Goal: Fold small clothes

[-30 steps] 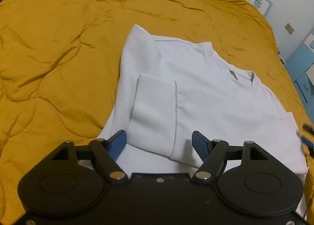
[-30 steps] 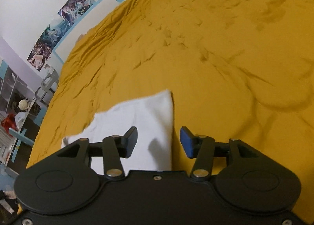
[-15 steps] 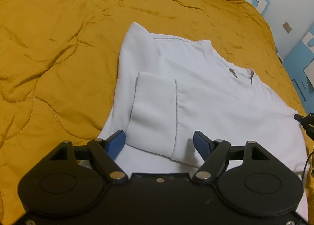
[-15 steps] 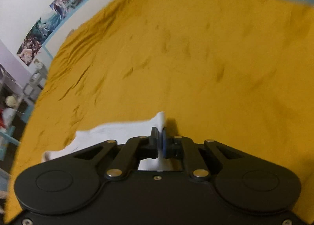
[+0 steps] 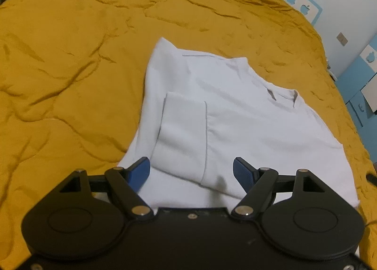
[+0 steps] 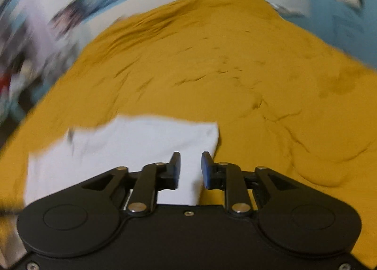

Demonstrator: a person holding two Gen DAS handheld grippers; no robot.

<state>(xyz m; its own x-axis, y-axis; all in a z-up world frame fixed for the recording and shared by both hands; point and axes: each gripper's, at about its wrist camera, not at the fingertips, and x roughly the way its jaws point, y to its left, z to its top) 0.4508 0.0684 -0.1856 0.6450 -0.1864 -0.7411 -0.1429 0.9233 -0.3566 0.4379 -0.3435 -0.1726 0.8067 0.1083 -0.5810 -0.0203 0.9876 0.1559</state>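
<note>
A small white long-sleeved cotton shirt point(image 5: 247, 114) lies flat on the mustard-yellow quilted bedspread point(image 5: 70, 58), collar toward the far right. One sleeve is folded back across its body, cuff end lying nearest the camera.

Your left view is evenly, dimly lit and sharp — your right smears with motion blur, edges bowed.

left gripper point(image 5: 191, 171) tilts downward, jaws spread wide – nothing between the blue pads. right gripper point(image 6: 190, 168) also points down at a slant, jaws a narrow gap apart and opening – pads pressing on nothing.
</note>
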